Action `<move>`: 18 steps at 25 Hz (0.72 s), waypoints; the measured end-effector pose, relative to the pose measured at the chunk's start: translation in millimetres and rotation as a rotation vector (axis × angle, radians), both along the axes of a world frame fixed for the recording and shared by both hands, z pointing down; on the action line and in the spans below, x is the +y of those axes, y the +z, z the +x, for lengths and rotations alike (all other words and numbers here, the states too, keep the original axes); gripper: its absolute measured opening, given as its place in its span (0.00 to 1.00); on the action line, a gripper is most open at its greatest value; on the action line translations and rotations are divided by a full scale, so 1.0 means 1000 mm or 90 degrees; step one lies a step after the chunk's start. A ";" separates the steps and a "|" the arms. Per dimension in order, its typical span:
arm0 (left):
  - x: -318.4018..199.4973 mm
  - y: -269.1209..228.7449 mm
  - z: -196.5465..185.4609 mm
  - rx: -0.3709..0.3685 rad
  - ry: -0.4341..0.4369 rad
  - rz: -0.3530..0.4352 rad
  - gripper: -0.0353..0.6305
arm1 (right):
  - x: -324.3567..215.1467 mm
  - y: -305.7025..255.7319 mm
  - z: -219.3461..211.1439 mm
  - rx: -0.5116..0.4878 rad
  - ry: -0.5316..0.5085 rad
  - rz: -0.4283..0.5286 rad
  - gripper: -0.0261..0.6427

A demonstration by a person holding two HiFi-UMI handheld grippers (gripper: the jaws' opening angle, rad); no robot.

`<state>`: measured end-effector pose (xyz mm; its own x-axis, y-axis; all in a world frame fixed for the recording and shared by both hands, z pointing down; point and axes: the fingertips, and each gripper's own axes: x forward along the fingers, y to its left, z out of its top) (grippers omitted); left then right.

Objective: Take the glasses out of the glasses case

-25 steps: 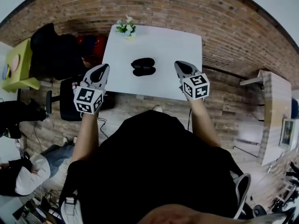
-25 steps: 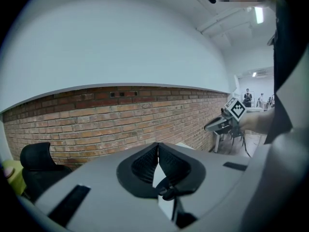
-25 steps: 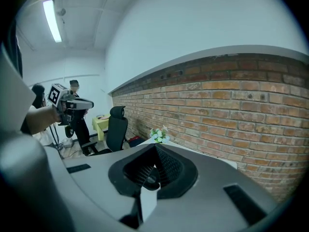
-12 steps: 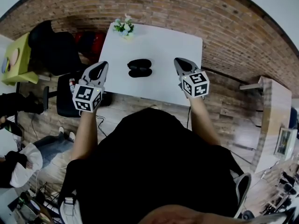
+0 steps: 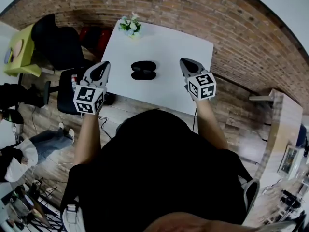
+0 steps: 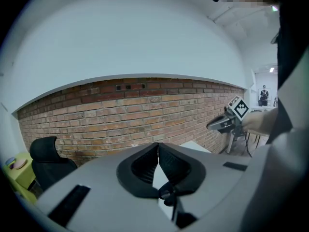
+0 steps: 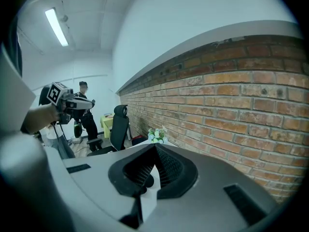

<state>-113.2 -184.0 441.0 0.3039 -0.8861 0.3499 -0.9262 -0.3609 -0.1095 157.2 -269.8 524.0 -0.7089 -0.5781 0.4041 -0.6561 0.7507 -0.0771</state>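
A black glasses case (image 5: 143, 70) lies shut on the white table (image 5: 178, 47), near its middle. Both grippers hang in the air on the near side of the table, apart from the case. My left gripper (image 5: 103, 67) is out past the table's left edge, its jaws shut and empty. My right gripper (image 5: 186, 65) is over the table's near right part, also shut and empty. In the left gripper view the jaws of the left gripper (image 6: 158, 145) meet at the tip and the right gripper (image 6: 227, 121) shows at the right. The right gripper (image 7: 155, 146) likewise has its jaws together.
A small pot of white flowers (image 5: 130, 26) stands at the table's far left corner. A black office chair (image 5: 58, 42) and a yellow-green side table (image 5: 19, 57) are to the left. A person (image 5: 19, 156) sits at lower left. Another table (image 5: 285, 115) stands at the right.
The head view has shifted a little, so the table sits slightly differently in the picture. Both grippers stay shut and in about the same places short of the case.
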 end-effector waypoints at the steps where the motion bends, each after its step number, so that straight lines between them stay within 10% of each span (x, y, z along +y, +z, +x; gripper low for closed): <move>1: 0.000 0.000 0.001 0.000 -0.003 0.000 0.07 | -0.002 0.000 0.000 0.000 -0.004 0.001 0.06; 18: 0.010 -0.003 0.003 0.008 -0.036 0.005 0.07 | -0.003 -0.017 -0.004 -0.008 -0.031 0.013 0.06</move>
<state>-110.7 -173.9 437.6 0.2575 -0.9047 0.3394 -0.9465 -0.3069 -0.0998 153.2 -272.9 506.9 -0.7410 -0.5516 0.3830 -0.6183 0.7829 -0.0689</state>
